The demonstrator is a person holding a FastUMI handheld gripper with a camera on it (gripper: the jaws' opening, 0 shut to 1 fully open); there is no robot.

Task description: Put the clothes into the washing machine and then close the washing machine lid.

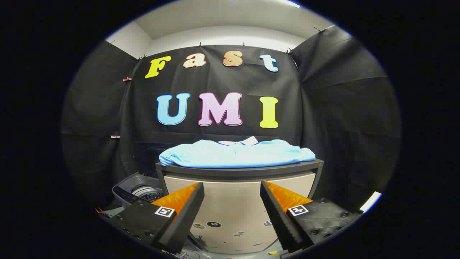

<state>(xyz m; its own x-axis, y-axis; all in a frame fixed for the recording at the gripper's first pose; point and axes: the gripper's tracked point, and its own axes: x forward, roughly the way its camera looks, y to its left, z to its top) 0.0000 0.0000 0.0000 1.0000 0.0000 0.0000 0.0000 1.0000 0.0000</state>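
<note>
1. The gripper [231, 207] is nearest, its fingers spread wide and holding nothing, with bare air between them. They sit low, below the top of the surface [239, 168], facing its pale front panel. Judged from here, a straight push forward would drive the fingertips into that panel instead of reaching the garment.

2. The washing machine [138, 190] stands low beside the surface, off the left finger's side, with its lid apparently open and the drum showing. Only part of it is visible, so the position of the lid cannot be told. A carry that swings down toward it could clip its rim or the surface's corner.

3. The light blue shirt [237, 154] lies folded on the surface, above and beyond the fingers, well apart from them, and spreads nearly across the whole top. The risks I see:
   - a pinch at the near edge may catch only the top layer, so the shirt unfolds and trails as it lifts;
   - a trailing sleeve could drag over the surface's edge or hang outside the washing machine, blocking the lid;
   - a shallow grip on soft cloth may slip during the carry.

4. The booth's black cloth wall hangs close behind the shirt, so an overreach past it could snag that cloth.
</note>
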